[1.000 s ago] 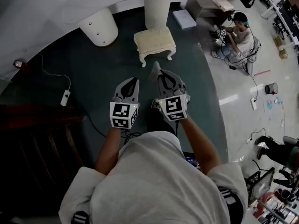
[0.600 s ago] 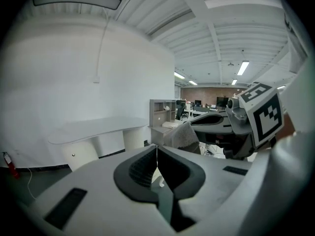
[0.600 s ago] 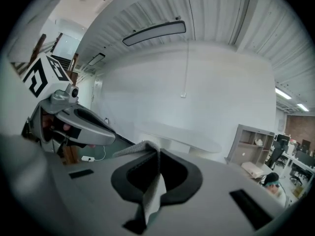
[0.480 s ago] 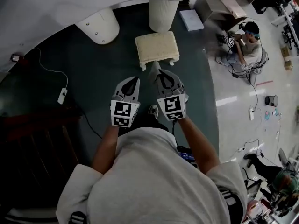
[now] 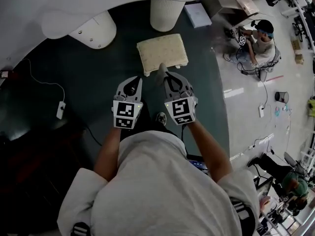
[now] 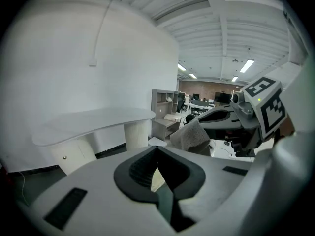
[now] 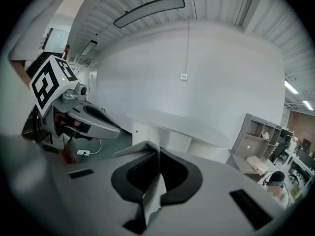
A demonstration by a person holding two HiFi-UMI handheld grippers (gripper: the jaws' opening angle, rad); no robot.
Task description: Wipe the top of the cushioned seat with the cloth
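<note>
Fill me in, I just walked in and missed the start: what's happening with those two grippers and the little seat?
A person holds a two-jaw gripper in each hand, both pointed at a cream cushioned seat on the dark floor. The right gripper is shut on a grey cloth, whose end sticks out past the jaws, near the seat's front edge. The left gripper is shut with nothing in it. No wiping shows yet; whether the cloth touches the cushion can't be told.

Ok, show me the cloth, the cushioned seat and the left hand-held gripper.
cloth (image 6: 191, 137), left gripper view, middle of the bunched fold.
cushioned seat (image 5: 162, 52), head view, centre of its top.
left hand-held gripper (image 6: 157, 149), left gripper view, where its shut tips meet.
</note>
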